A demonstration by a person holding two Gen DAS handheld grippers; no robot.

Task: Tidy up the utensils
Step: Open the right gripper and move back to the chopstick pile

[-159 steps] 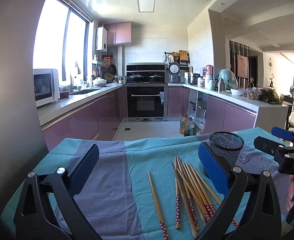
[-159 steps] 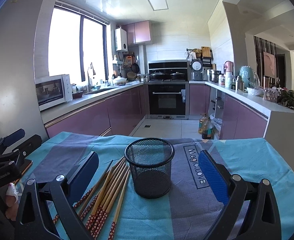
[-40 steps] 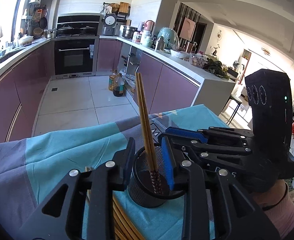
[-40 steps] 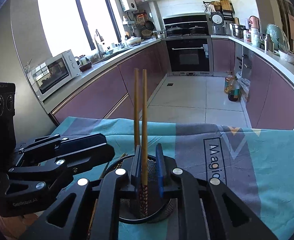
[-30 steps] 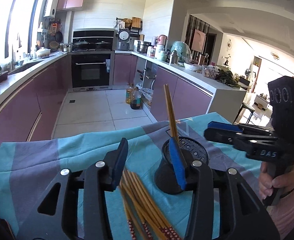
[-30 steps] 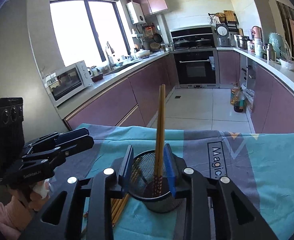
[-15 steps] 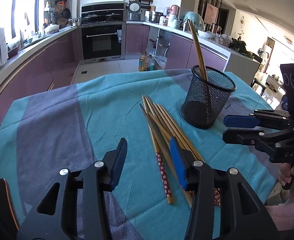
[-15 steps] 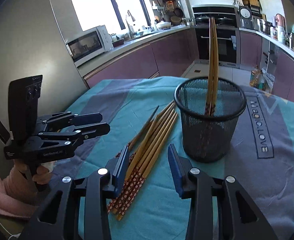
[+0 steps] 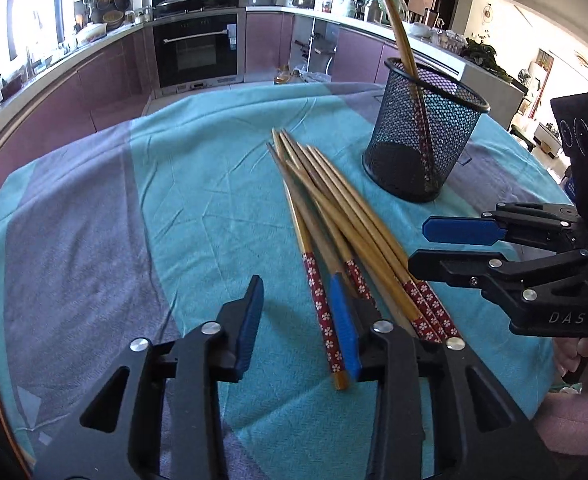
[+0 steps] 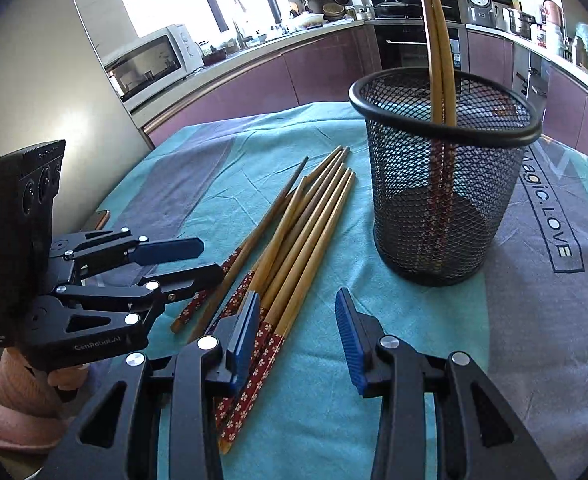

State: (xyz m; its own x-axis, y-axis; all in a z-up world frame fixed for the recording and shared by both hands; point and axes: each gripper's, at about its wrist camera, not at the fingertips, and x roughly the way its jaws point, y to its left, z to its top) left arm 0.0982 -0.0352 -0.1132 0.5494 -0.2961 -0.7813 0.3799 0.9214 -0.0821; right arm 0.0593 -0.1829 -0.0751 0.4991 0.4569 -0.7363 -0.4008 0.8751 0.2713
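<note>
A black mesh cup (image 9: 421, 140) (image 10: 441, 184) stands on the teal and grey cloth (image 9: 194, 200) with two chopsticks (image 9: 397, 28) (image 10: 437, 40) leaning upright in it. Several wooden chopsticks with red flowered ends (image 9: 333, 208) (image 10: 305, 220) lie in a pile beside the cup. My left gripper (image 9: 295, 284) (image 10: 212, 258) hovers low over the red ends; its jaws are closing with one chopstick between them, and the pads are not pressing on it. My right gripper (image 10: 297, 296) (image 9: 419, 245) is open over the pile's other side, its left pad just over the outermost red ends.
The cloth-covered table ends close behind both grippers. A thin brown-edged object (image 10: 96, 220) lies at the table's left edge. Purple kitchen counters, a microwave (image 10: 150, 64) and an oven (image 9: 196, 52) stand beyond the table.
Both grippers dropped from above the cup, where two chopsticks now stand, down to the red ends of the pile. The left jaws have narrowed.
</note>
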